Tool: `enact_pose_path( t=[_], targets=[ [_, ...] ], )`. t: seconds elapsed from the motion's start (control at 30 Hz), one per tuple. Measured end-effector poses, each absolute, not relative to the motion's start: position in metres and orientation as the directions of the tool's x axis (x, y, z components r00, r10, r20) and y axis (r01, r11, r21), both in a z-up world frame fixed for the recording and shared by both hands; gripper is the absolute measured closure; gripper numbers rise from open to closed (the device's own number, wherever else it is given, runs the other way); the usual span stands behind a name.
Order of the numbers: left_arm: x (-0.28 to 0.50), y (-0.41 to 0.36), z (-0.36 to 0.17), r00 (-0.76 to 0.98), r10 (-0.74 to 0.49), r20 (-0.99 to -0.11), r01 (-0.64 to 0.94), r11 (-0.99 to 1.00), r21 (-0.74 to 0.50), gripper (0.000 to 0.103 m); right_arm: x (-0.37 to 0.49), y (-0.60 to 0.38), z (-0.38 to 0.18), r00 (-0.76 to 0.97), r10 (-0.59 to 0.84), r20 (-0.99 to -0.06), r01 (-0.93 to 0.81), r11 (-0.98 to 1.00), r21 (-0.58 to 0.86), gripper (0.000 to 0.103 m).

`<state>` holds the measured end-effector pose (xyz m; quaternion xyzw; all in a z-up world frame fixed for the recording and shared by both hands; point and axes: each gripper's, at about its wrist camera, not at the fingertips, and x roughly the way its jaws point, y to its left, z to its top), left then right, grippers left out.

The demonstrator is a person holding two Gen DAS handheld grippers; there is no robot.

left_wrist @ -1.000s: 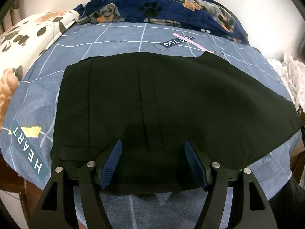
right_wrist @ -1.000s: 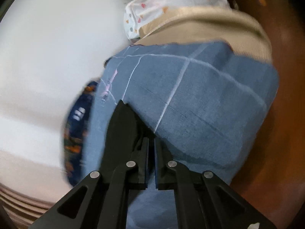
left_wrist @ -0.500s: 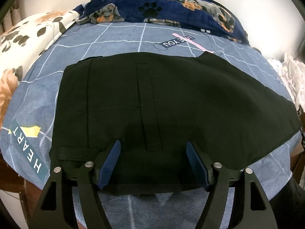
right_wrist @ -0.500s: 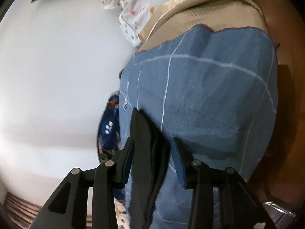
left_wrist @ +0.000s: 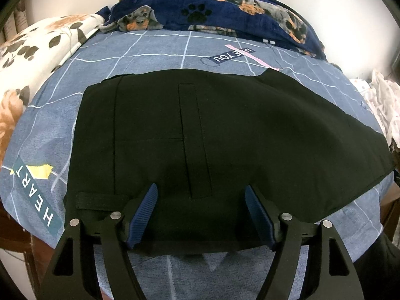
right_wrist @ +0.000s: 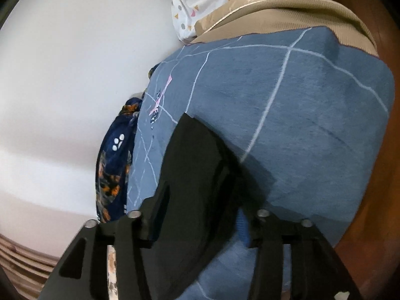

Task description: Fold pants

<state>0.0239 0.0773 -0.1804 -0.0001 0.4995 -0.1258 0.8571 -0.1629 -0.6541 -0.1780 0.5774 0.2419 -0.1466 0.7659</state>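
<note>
Basically black pants (left_wrist: pixel 225 135) lie flat on bed (left_wrist: pixel 150 50), long axis L-R; left tool (left_wrist: pixel 201 215) open over waistband, right tool (right_wrist: pixel 200 225) just been opening, leg-end cloth loose between jaws.

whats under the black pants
The pants lie on a blue grid-print sheet, visible around their edges. Whatever the sheet shows beneath them is covered.

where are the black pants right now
The black pants lie flat on the blue grid bedsheet, filling the middle of the left wrist view, in front of the navy dog-print blanket, their near edge between the open left gripper fingers.
</note>
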Motion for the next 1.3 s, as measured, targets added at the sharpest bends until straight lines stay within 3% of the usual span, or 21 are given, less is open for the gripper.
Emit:
enact_pose_path(
  t=[0.07, 0.1, 0.13, 0.43, 0.87, 0.97, 1.07, 1.23, 1.3],
  targets=[
    [0.024, 0.077, -0.18, 0.47, -0.217, -0.856, 0.216, 0.968, -0.127, 0.029, -0.157, -0.653, -0.173, 0.82, 0.046, -0.571, 0.532, 0.31, 0.788, 0.052],
    [0.024, 0.076, -0.179, 0.47, -0.218, -0.855, 0.216, 0.968, -0.128, 0.029, -0.154, -0.652, -0.171, 0.802, 0.038, -0.596, 0.553, 0.332, 0.764, 0.067],
    [0.025, 0.076, -0.179, 0.471, -0.218, -0.855, 0.218, 0.968, -0.127, 0.028, -0.152, -0.653, -0.172, 0.785, 0.041, -0.618, 0.57, 0.344, 0.747, 0.089],
    [0.025, 0.078, -0.177, 0.464, -0.235, -0.854, 0.216, 0.965, -0.148, 0.028, -0.173, -0.661, -0.199, 0.857, 0.04, -0.514, 0.495, 0.215, 0.842, 0.093],
    [0.023, 0.076, -0.178, 0.47, -0.233, -0.851, 0.227, 0.964, -0.138, 0.027, -0.169, -0.661, -0.197, 0.843, 0.051, -0.536, 0.513, 0.227, 0.828, 0.093],
    [0.022, 0.075, -0.178, 0.471, -0.226, -0.853, 0.227, 0.965, -0.13, 0.027, -0.166, -0.66, -0.194, 0.84, 0.055, -0.54, 0.515, 0.234, 0.824, 0.088],
    [0.02, 0.073, -0.178, 0.475, -0.213, -0.854, 0.227, 0.967, -0.115, 0.027, -0.165, -0.659, -0.192, 0.859, 0.056, -0.509, 0.489, 0.208, 0.847, 0.073],
    [0.02, 0.071, -0.178, 0.485, -0.193, -0.853, 0.226, 0.97, -0.091, 0.026, -0.151, -0.652, -0.176, 0.839, 0.04, -0.542, 0.513, 0.271, 0.814, 0.048],
    [0.019, 0.071, -0.178, 0.49, -0.185, -0.852, 0.224, 0.971, -0.082, 0.025, -0.148, -0.65, -0.173, 0.831, 0.034, -0.555, 0.526, 0.279, 0.804, 0.047]
  ],
)
